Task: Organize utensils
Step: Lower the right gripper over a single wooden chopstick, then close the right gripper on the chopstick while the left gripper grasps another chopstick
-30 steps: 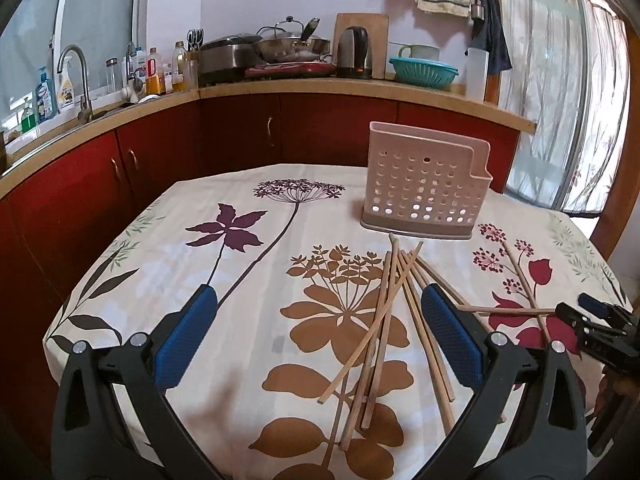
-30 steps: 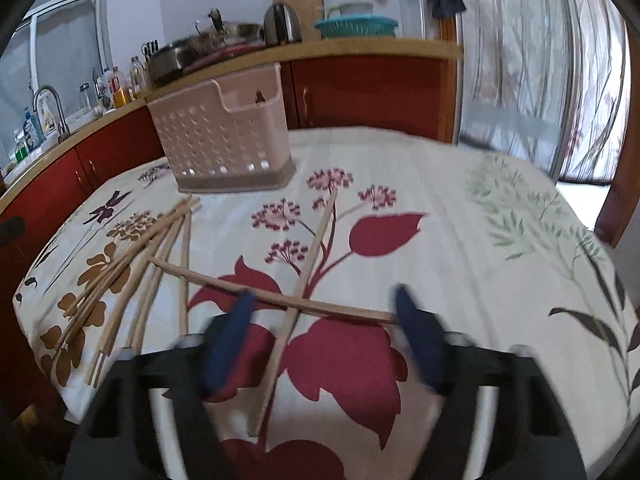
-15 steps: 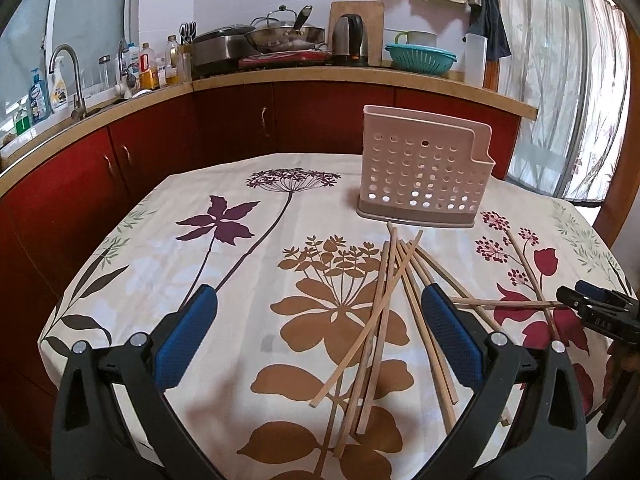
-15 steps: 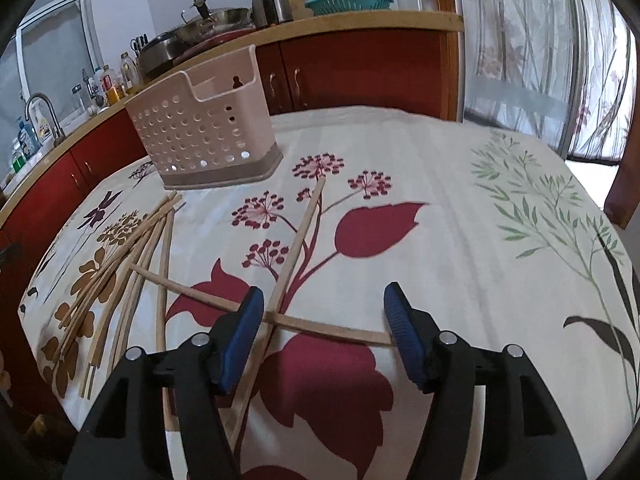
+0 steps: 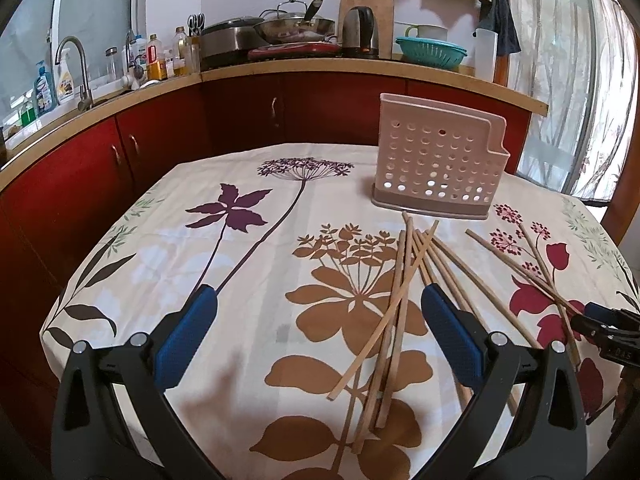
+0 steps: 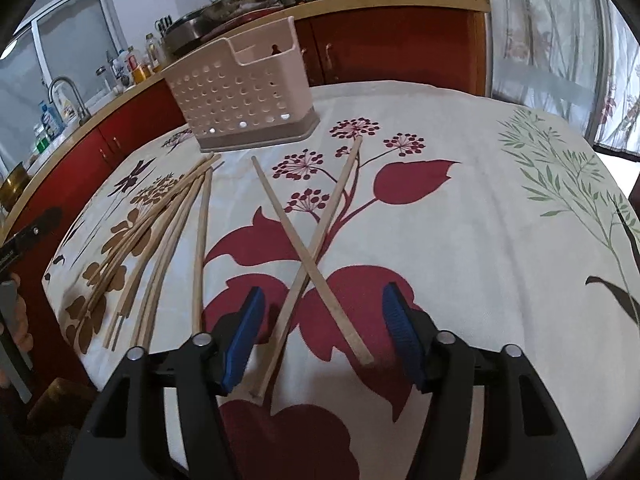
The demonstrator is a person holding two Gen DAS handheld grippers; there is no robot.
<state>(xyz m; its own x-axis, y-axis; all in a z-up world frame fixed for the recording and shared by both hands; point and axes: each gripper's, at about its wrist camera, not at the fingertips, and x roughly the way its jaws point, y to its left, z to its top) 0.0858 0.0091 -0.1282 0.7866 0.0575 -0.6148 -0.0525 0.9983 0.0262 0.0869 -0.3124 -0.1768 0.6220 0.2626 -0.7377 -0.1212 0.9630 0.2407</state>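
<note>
Several wooden chopsticks (image 5: 400,280) lie in a loose pile on the flowered tablecloth, in front of a pink perforated utensil holder (image 5: 436,164). My left gripper (image 5: 316,300) hovers open and wide beside the pile, holding nothing. Two more chopsticks (image 6: 312,256) lie crossed on a red flower. My right gripper (image 6: 323,292) is low over that cross. Its jaws are closing, with both sticks between the blue pads (image 6: 248,332) and the pads clear of them. The holder (image 6: 240,96) stands beyond, and the pile (image 6: 160,224) lies to the left.
The table edge (image 5: 60,332) drops off close on the left and near sides. Red cabinets (image 5: 160,148) and a counter with a sink, bottles, pans, a kettle and a teal colander run behind. Curtained windows (image 6: 560,20) are on the right. The right gripper's tip (image 5: 600,320) shows at the frame edge.
One of the two crossed chopsticks has swung from lying crosswise to pointing diagonally toward the holder. My right gripper has come closer over the cross. The left gripper has barely shifted.
</note>
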